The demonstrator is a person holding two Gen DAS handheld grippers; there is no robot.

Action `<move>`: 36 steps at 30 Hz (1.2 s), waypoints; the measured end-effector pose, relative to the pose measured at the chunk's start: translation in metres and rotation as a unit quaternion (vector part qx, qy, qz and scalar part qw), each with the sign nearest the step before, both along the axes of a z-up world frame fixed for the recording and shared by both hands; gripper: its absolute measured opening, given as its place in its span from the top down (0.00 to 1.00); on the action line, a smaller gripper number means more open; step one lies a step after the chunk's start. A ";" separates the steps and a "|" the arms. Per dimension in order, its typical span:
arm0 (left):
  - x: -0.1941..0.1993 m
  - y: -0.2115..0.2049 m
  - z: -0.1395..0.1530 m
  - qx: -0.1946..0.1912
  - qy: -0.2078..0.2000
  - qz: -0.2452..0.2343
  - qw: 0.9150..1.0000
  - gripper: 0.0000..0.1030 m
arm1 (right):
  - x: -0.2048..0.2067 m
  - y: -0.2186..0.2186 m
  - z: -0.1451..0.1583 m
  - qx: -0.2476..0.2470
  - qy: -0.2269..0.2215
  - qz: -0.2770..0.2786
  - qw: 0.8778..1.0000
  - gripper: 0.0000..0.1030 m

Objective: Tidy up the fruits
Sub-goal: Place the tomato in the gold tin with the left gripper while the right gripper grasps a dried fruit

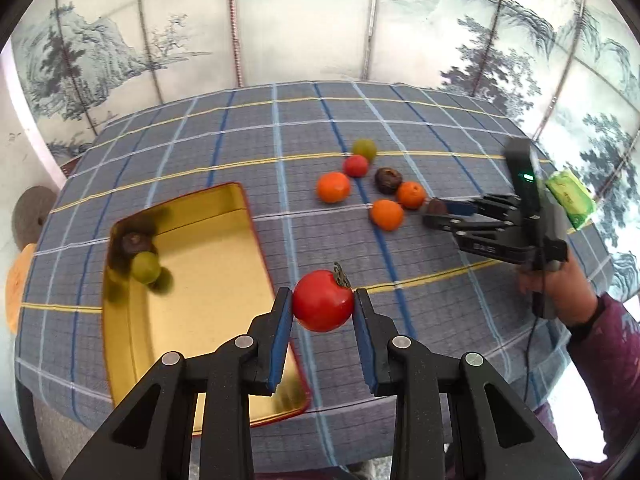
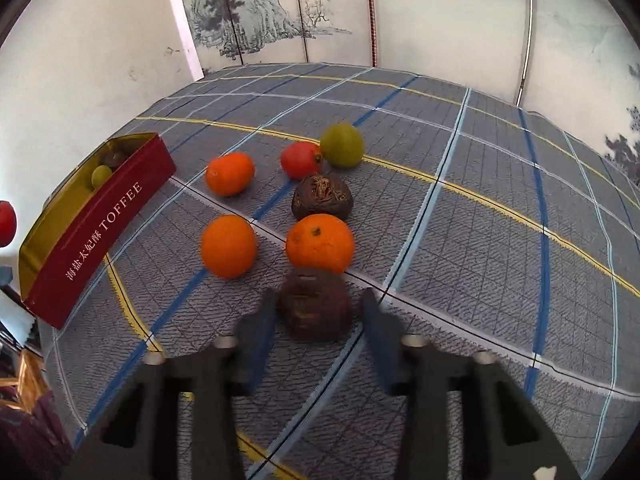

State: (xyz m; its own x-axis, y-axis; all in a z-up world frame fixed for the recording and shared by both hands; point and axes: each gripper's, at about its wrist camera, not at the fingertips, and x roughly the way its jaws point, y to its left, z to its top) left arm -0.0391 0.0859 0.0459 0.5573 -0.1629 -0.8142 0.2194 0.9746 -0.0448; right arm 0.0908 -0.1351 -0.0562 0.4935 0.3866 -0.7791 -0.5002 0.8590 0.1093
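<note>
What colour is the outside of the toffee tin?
Dark red with white lettering on the tin, gold inside; the right wrist view shows it best.

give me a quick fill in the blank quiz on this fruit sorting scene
1. The left gripper is shut on a ____ tomato.
2. The tin has the word ____ printed on its red side.
3. Loose on the checked cloth lie ____ oranges.
4. Inside the tin, beside a dark brown fruit, sits a ____ fruit.

Missing words: red; TOFFEE; three; green
</note>
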 end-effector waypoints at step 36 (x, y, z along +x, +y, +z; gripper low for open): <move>0.020 0.112 -0.071 0.121 0.003 0.116 0.986 0.69 | -0.020 -0.064 -0.001 0.057 0.012 -0.120 0.991 0.67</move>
State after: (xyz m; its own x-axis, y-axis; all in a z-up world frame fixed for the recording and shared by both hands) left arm -0.0192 0.1975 -0.0254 0.5516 0.1674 -0.8171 -0.0095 0.9808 0.1946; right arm 0.0711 -0.1989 -0.0568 0.5640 0.3466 -0.7495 -0.2786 0.9343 0.2225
